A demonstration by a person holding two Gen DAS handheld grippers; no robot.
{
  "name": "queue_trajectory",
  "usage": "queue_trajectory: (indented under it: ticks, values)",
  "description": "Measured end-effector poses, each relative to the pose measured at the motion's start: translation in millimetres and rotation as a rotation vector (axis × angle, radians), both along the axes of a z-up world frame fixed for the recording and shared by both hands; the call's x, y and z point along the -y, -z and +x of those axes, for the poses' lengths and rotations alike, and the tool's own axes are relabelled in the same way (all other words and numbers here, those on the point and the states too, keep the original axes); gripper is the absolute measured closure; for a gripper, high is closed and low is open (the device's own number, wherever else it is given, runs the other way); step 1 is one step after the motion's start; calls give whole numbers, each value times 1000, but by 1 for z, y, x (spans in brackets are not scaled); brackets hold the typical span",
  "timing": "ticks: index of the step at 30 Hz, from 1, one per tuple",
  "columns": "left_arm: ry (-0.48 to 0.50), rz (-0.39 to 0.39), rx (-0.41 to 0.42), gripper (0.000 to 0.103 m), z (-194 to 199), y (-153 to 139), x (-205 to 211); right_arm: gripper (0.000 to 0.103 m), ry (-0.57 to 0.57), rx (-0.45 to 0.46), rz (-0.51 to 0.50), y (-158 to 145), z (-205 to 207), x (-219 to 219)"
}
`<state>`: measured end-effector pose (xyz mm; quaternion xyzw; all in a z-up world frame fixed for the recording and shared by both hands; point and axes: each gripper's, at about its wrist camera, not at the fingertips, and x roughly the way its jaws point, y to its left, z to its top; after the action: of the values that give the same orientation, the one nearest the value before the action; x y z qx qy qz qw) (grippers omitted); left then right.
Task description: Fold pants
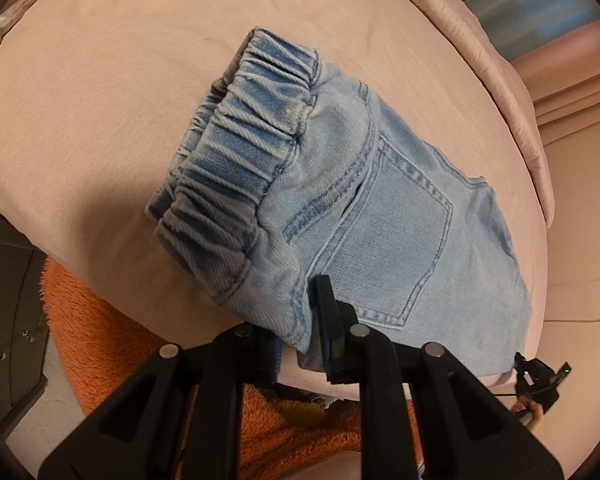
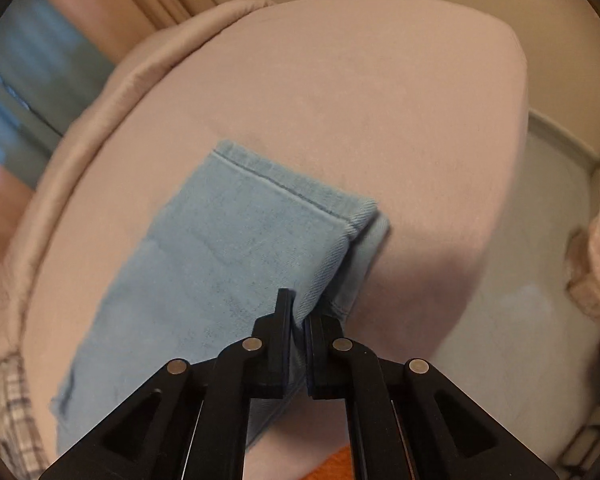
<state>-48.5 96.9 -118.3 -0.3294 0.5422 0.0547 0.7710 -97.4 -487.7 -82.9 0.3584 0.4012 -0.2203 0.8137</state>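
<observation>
Light blue denim pants lie on a pink bed sheet, the gathered elastic waistband towards the left and a back pocket facing up. My left gripper is shut on the pants' near edge just below the waistband; one finger is hidden behind the fabric. In the right wrist view the stacked leg hems lie flat on the sheet. My right gripper is shut on the near corner of the legs, with denim pinched between its pads.
A rolled pink duvet runs along the bed's far edge. An orange fluffy rug and a dark dresser sit beside the bed. A black device shows at the bed's edge. Plaid cloth lies lower left.
</observation>
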Motion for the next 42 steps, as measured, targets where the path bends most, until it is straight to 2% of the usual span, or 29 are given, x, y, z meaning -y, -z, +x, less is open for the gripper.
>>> queue_trajectory:
  ticks: [4,8,10,14,20,22,23,24,25,26,27,28,30,34,36,38,42]
  values:
    - [-19,-19,20,91,-3,-10,-3,100,-3,23,-36,-16,-2,2]
    - [-19,17,63,92,-13,-28,3,100,-17,16,-95,-26,-4,-10]
    - [-3,34,47,91,-13,-21,5,100,-10,-11,-85,-19,-1,-5]
    - [-19,1,4,88,-6,2,-2,100,-6,-46,-94,-4,13,-7]
    - [50,-7,-7,83,-3,-13,-5,99,-9,-120,-175,-19,8,-13]
    - [35,29,4,70,-6,-29,-12,93,-17,-139,-229,-31,10,-19]
    - [18,60,21,49,-9,-38,-16,90,-26,-136,-258,-40,9,-23]
    - [-6,96,51,33,-13,-48,-21,82,-41,-118,-276,-49,7,-28]
    - [-37,136,101,29,-17,-59,-28,76,-62,-91,-279,-57,8,-34]
    - [-60,164,142,26,-19,-66,-34,65,-87,-67,-275,-62,11,-41]
    - [-78,192,160,26,-18,-71,-41,61,-134,-36,-270,-69,13,-51]
    - [-86,200,157,26,-15,-71,-44,60,-220,2,-267,-78,23,-68]
    - [-86,166,159,26,-7,-65,-52,60,-351,45,-257,-86,42,-96]
    - [-72,66,133,26,11,-39,-62,60,-683,93,-130,-84,90,-176]
    - [-62,31,113,26,18,-24,-66,60,-851,81,-85,-77,112,-223]
    - [-64,-10,100,24,22,-12,-70,60,-960,49,-79,-69,130,-259]
    - [-92,-146,110,21,16,0,-80,60,-1138,-27,-52,-51,155,-323]
